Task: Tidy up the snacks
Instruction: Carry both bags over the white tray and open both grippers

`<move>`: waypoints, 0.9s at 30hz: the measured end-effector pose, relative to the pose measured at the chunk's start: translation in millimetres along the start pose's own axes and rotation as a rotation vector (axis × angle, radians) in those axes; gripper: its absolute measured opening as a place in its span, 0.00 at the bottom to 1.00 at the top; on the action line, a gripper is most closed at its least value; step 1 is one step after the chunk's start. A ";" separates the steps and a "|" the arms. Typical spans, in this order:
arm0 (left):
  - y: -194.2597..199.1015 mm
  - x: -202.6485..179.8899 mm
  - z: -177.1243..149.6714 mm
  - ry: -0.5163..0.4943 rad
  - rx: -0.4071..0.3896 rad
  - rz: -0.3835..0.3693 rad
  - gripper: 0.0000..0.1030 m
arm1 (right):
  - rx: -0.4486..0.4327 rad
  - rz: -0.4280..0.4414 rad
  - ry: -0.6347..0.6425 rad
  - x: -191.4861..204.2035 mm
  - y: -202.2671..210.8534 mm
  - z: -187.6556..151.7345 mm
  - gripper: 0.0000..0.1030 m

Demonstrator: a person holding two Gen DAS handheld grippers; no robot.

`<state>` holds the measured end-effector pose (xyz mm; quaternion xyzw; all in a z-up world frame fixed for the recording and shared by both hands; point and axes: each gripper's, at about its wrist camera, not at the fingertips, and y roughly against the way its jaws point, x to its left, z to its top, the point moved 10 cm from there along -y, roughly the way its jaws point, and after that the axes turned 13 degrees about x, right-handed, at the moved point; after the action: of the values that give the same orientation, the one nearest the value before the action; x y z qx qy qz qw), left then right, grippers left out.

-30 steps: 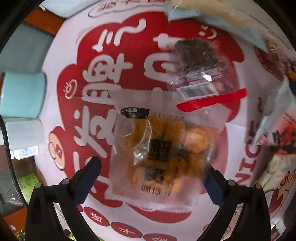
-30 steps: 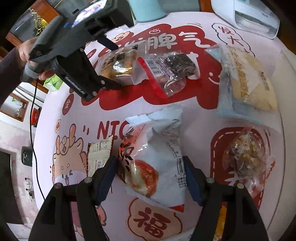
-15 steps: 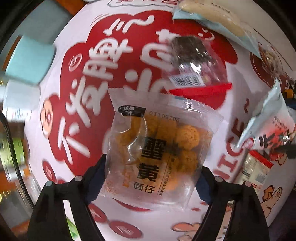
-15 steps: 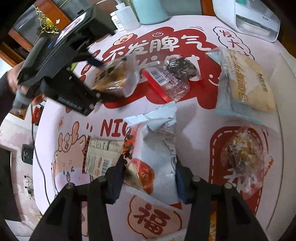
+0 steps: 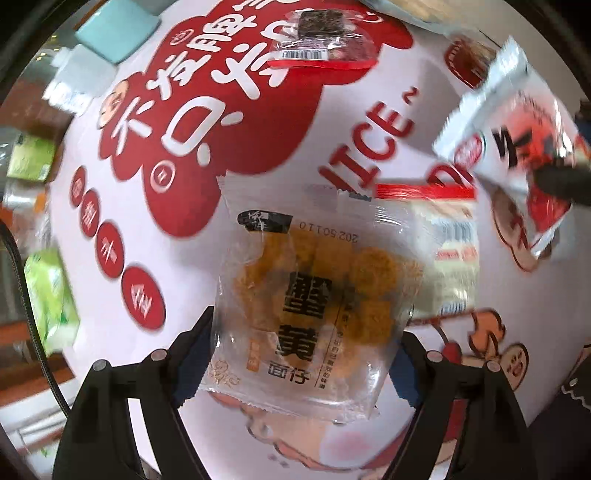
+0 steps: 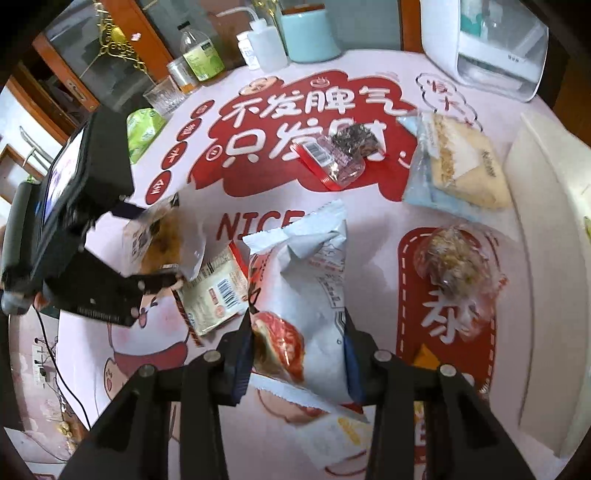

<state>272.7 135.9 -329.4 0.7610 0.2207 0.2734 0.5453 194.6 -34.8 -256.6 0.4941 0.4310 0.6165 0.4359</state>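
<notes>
The worktop (image 6: 229, 435) carries a pink cloth with red shapes and white characters. At its far right edge stands a white appliance (image 6: 484, 40), and at the far edge a pale blue cup (image 6: 306, 35) with bottles beside it on the left.

Among the snacks, the big one is the pale blue bag with yellow cake (image 6: 458, 162), lying far right. Your right hand-held gripper (image 6: 299, 354) has the white snack bag (image 6: 310, 291) between its blue pads; the pads press on the lower part of the bag and the jaws are closing more. The bag stands up from the cloth and its crimped top edge points to the far side.

Your left hand-held gripper (image 5: 301, 365) points down and holds the clear packet of orange-yellow balls (image 5: 314, 306) by its two sides, above the cloth. The jaws are rather wide, because the packet is wide. In the right wrist view this packet (image 6: 166, 240) hangs at the left, above a cream packet with a barcode (image 6: 214, 291) that lies flat.

A clear bag of mixed bits (image 6: 458, 266) lies near right on a red panel. The small clear packet with a red edge and dark content (image 6: 340, 155) lies on the red shape, far from both hand-held grippers.
</notes>
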 end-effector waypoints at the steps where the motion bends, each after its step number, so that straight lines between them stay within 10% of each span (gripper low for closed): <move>1: 4.5 -2.3 -6.9 0.011 -0.007 0.004 0.78 | -0.007 -0.005 0.003 0.8 4.5 -1.2 0.39; 17: 186.5 -126.3 -1.8 0.092 -0.264 -0.003 0.78 | -0.204 -0.060 0.037 -58.3 121.9 -44.6 0.39; 27: 258.8 -232.4 99.1 0.265 -0.333 -0.099 0.78 | -0.257 -0.068 0.043 -204.2 182.6 -74.7 0.39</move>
<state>172.5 -161.5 -149.5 0.6062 0.2791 0.3766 0.6425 127.6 -284.4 -139.0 0.4059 0.3741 0.6621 0.5069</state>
